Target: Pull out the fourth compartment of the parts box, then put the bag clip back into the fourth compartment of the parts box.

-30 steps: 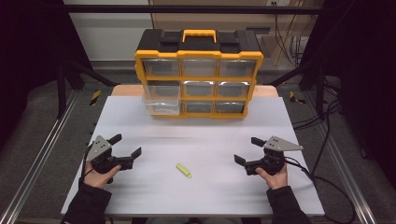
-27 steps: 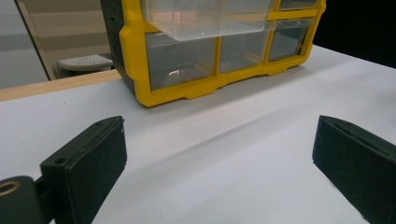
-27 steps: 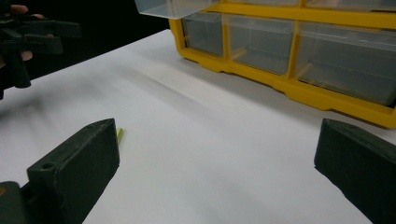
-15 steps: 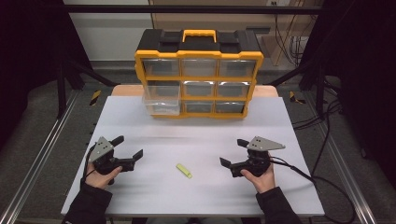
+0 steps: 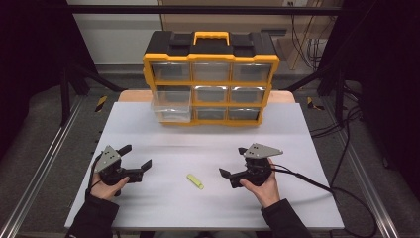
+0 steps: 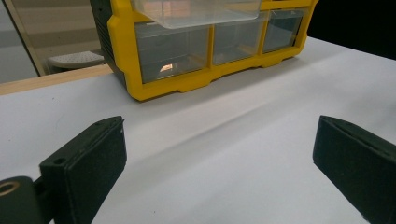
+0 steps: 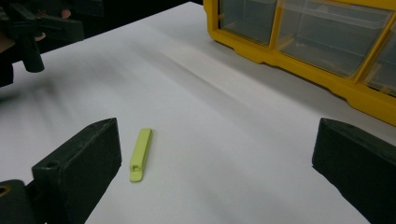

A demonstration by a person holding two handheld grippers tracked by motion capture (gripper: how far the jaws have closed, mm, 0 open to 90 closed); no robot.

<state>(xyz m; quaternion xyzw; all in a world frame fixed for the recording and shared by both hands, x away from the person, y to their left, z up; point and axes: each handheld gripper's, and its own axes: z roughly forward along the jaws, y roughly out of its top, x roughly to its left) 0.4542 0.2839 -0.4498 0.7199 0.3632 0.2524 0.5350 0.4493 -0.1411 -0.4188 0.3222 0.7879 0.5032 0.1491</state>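
Task's thing: a small flat yellow-green plastic strip (image 5: 195, 181) lies on the white table top (image 5: 208, 144), between the two grippers and nearer the right one.
Long axis, high view: it runs from about 10 o'clock to 4 o'clock, the 10 o'clock end farther from the person.
Long axis, right gripper view: the strip (image 7: 141, 153) runs nearly from 12 to 6 o'clock, a little tilted, with a small notched end at the bottom; it sits just beside the inner face of the jaw at the left of that view, not touching it.
Right gripper (image 5: 236, 166): held in the person's right hand (image 5: 261, 186) at 3 o'clock of the strip, jaws spread wide, nothing between them but bare table; they point toward 9 o'clock, at the strip.
Left gripper (image 5: 135, 156): held in the person's left hand (image 5: 106, 188) at 9 o'clock of the strip and well apart from it, jaws spread wide and empty, touching nothing I can make out.
Cabinet: a yellow and black plastic drawer cabinet with clear drawers (image 5: 210, 79) stands at 12 o'clock, at the table's far edge; its middle-left clear drawer (image 5: 171, 101) is pulled out.
Left gripper view: the cabinet (image 6: 187, 79) lies ahead, beyond the open jaws.
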